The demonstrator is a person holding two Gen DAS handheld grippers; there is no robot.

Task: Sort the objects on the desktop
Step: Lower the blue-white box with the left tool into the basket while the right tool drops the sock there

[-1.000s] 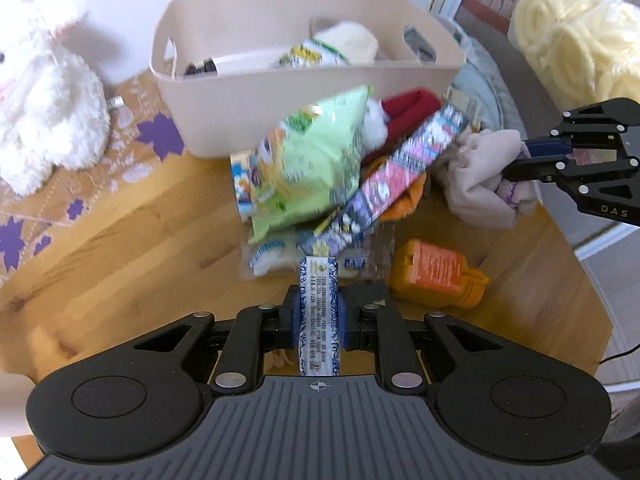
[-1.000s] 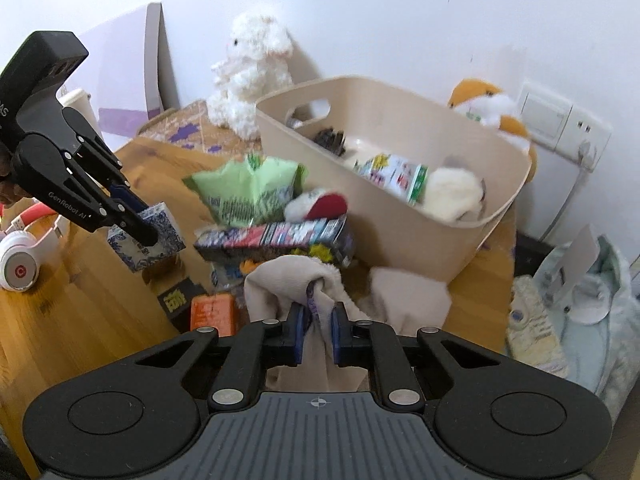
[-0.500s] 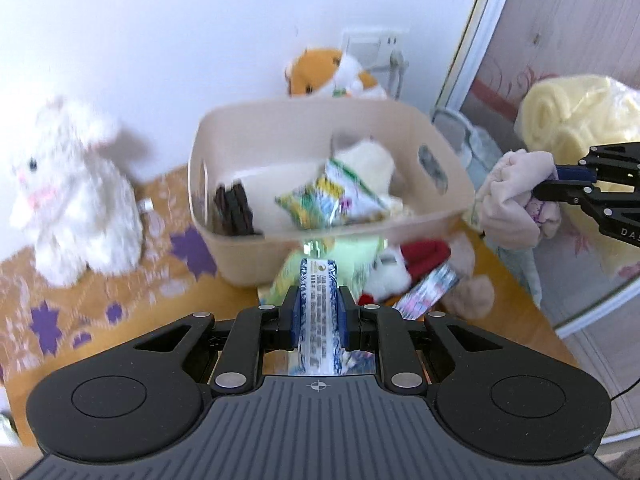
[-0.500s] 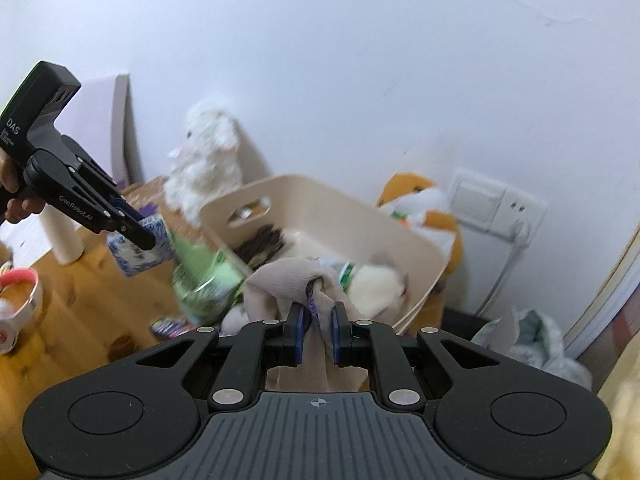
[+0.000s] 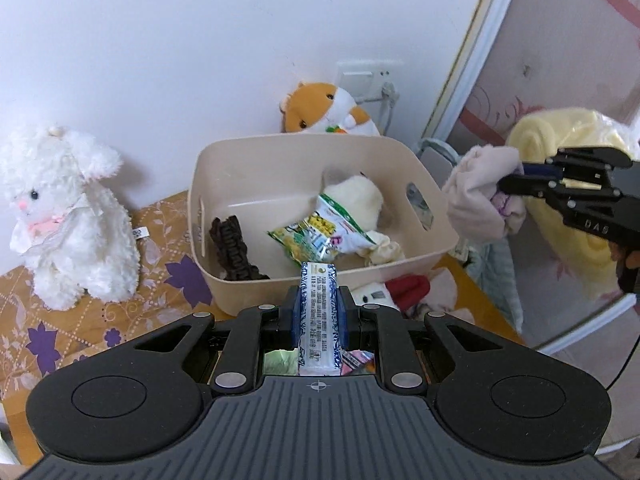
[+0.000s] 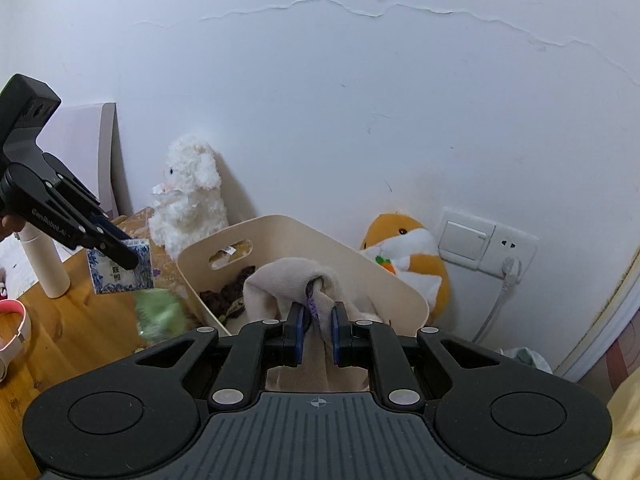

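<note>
Overhead now, both tools held above the table (image 6: 52, 332) and its clutter. Left gripper (image 5: 319, 312) clamped on a blue-and-white patterned packet (image 5: 319, 320), held upright on its narrow edge between the blue pads; seen from the right wrist view the same packet (image 6: 120, 266) hangs in the air above the wooden table, clear of it. Right gripper (image 6: 316, 334) clamped on a bunched beige cloth (image 6: 296, 280), folds spilling over the fingertips; from the left wrist view the cloth (image 5: 478, 200) hangs just past the right end of the bin.

Beige plastic bin (image 5: 248, 152) stands at the back edge of the table, near the wall. Inside it: a dark brown knitted item (image 5: 234, 248) at the left end, a green snack bag (image 5: 320, 236) in the middle, a cream plush (image 5: 356, 196) behind the bag.

White plush lamb (image 5: 64, 216) sits on a patterned mat (image 5: 120, 308) left of the bin. Orange hamster plush (image 5: 320, 108) behind the bin, against the wall. Red-and-white plush (image 5: 396, 288) lies on the table in front of the bin's right corner.
</note>
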